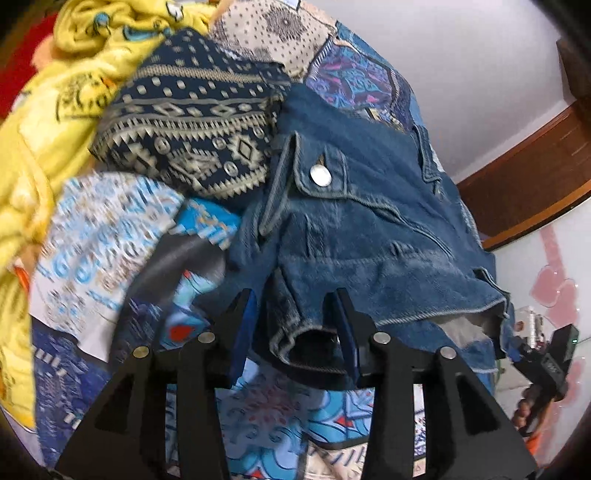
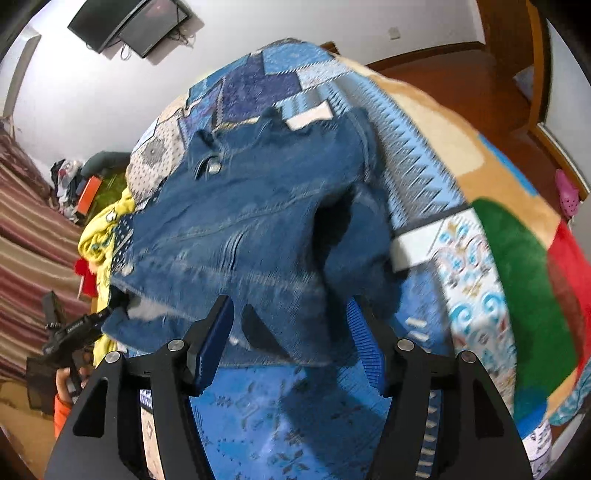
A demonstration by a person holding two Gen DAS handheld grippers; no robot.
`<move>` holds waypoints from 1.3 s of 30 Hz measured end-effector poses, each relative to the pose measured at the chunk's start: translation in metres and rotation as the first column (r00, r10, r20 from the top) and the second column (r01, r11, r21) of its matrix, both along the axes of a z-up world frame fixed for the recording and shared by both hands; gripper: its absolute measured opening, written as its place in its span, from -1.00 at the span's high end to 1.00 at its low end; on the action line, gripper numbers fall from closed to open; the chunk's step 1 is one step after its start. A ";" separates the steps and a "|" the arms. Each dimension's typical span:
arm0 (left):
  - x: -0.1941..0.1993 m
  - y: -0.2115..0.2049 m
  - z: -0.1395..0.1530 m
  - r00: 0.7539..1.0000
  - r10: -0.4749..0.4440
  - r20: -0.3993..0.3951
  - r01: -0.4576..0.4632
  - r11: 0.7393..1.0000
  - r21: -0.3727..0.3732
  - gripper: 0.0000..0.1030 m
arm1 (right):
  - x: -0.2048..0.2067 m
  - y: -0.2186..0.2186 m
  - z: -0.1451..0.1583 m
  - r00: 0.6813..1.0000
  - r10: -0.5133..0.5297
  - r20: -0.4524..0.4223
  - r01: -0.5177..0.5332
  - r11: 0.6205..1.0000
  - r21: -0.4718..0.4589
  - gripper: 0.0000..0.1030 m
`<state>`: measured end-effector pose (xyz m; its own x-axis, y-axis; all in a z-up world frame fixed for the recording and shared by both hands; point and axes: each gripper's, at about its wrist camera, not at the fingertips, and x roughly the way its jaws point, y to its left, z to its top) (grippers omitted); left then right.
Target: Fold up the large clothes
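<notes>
Patchwork blanket (image 2: 424, 155) on bed, wood floor (image 2: 480, 74); both tools (image 1: 295, 325) (image 2: 291, 339) apart around denim jacket (image 1: 351, 221).

Wall-mounted TV (image 2: 133, 26), patchwork bedspread (image 2: 266, 424), pink clog (image 2: 567, 194) on wood floor (image 2: 491, 74)

Jacket (image 2: 258, 206) hem motion-blurred in right view; yellow garment (image 1: 48, 110) cut by left edge; bedspread (image 1: 99, 236) pattern smeared.

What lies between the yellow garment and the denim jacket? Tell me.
A folded navy cloth with a beige geometric pattern lies between the yellow garment and the denim jacket, as the left wrist view shows.
</notes>
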<state>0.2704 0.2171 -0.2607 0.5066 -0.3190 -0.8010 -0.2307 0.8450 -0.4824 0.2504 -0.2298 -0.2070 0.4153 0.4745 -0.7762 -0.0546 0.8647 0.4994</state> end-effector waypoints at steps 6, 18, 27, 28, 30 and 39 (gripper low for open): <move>0.001 -0.014 -0.001 0.999 -0.033 -0.005 0.033 0.999 0.032 0.22 | 0.002 0.011 -0.014 0.999 0.027 -0.035 -0.025 0.998 0.055 0.22; -0.012 -0.023 0.049 0.991 -0.065 0.121 0.042 0.982 0.183 0.78 | 0.004 0.014 0.028 0.989 0.075 0.125 -0.081 0.996 0.046 0.81; 0.035 -0.028 0.111 0.965 -0.080 0.249 0.023 0.975 0.222 0.84 | 0.043 0.029 0.078 0.953 0.092 0.290 -0.090 0.996 -0.022 0.82; 0.040 -0.028 0.113 0.964 -0.082 0.252 0.024 0.974 0.226 0.84 | 0.048 0.030 0.082 0.949 0.093 0.302 -0.089 0.996 -0.028 0.82; 0.057 -0.029 0.116 0.963 -0.083 0.255 0.021 0.971 0.237 0.84 | 0.061 0.034 0.088 0.941 0.093 0.325 -0.083 0.996 -0.045 0.82; 0.116 -0.007 0.097 0.975 -0.009 0.221 -0.031 0.984 0.176 0.84 | 0.126 0.031 0.089 0.936 0.031 0.350 -0.010 0.998 -0.060 0.85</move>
<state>0.3865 0.2105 -0.1640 0.6793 -0.1754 -0.7126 -0.1456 0.9195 -0.3651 0.3768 -0.1986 -0.1175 0.6563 0.4457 -0.6088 -0.2352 0.8875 0.3962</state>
